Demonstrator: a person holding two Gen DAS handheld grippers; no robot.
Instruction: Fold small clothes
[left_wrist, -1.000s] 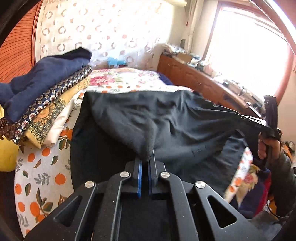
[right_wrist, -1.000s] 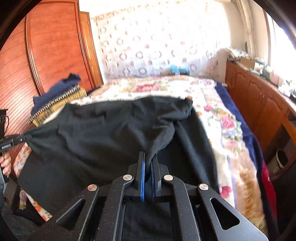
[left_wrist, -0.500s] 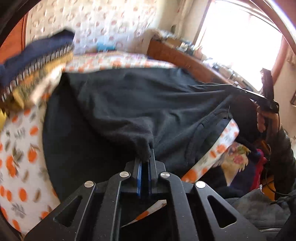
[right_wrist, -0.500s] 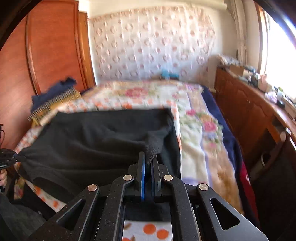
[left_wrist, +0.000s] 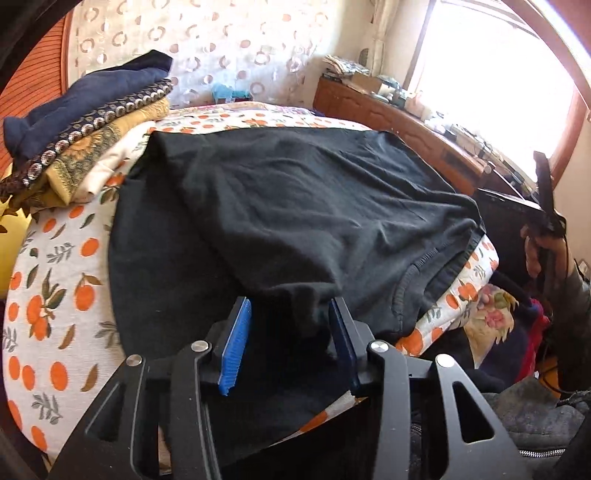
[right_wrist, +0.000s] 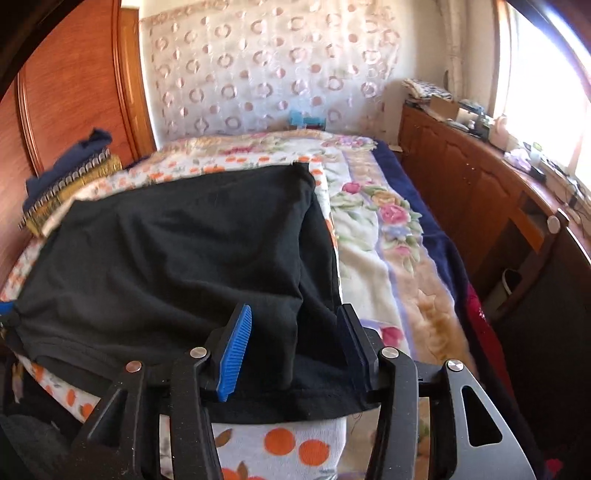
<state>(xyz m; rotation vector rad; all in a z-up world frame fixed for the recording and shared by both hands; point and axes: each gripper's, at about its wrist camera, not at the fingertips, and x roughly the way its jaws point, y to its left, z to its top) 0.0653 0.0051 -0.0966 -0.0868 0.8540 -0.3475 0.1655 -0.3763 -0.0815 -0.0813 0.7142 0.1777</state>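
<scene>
Left hand-held gripper (left_wrist: 290, 339): nearest in the left wrist view; jaws opening, blue pads (left_wrist: 236, 350) spread apart; a bunched corner of the black garment lying loose between them, not pinched.
Right hand-held gripper (right_wrist: 295, 349): nearest in the right wrist view; jaws opening, blue pads (right_wrist: 234, 354) apart; a fold of the same garment between them, resting free on the bed.
Black garment (left_wrist: 303, 206): spread across the near end of the bed, upper layer folded over the lower one, near hem at the bed's edge; neckline visible towards the right in the left wrist view.
Orange-print sheet (left_wrist: 55, 295): under the garment, showing on its left and along the near edge.
Bed (right_wrist: 373, 236): floral blanket (right_wrist: 391, 221) bare to the right of the garment, running to the far wall.
Person's hand (left_wrist: 535, 247): at the right edge of the left wrist view, gripping the handle of the right hand-held gripper, beside the bed.
Folded pile (left_wrist: 85, 122): on the far left of the bed, navy piece on top, patterned and yellow fabrics below, apart from the garment.
Wooden cabinet (right_wrist: 476, 192): along the right side beyond the bed, small clutter on top, under the bright window (left_wrist: 495, 74).
Curtain (right_wrist: 266, 66): patterned with rings, at the far wall behind the bed.
</scene>
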